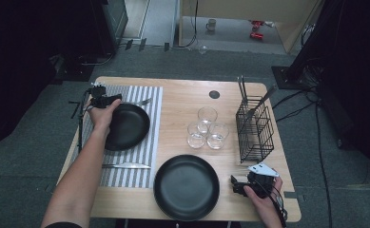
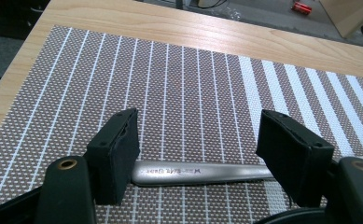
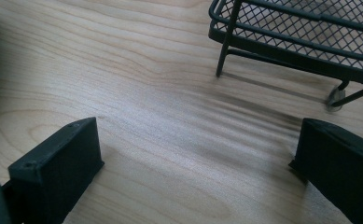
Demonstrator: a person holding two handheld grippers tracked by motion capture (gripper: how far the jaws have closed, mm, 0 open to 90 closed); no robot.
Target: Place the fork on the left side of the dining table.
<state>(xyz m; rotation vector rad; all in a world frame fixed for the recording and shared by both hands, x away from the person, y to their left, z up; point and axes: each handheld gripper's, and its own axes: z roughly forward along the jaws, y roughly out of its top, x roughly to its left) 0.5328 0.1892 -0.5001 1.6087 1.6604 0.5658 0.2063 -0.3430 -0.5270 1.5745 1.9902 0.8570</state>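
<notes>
Two open left tongs straddle fork handle — untouched (on placemat).

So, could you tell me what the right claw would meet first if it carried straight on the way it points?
Probably the black wire basket: the right claw stands open over bare table, and the basket's leg and lower rim lie ahead, though depth is unclear.

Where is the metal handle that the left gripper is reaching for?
In the left gripper view, the metal handle lies flat on the striped placemat, between the left gripper's open jaws.
</notes>
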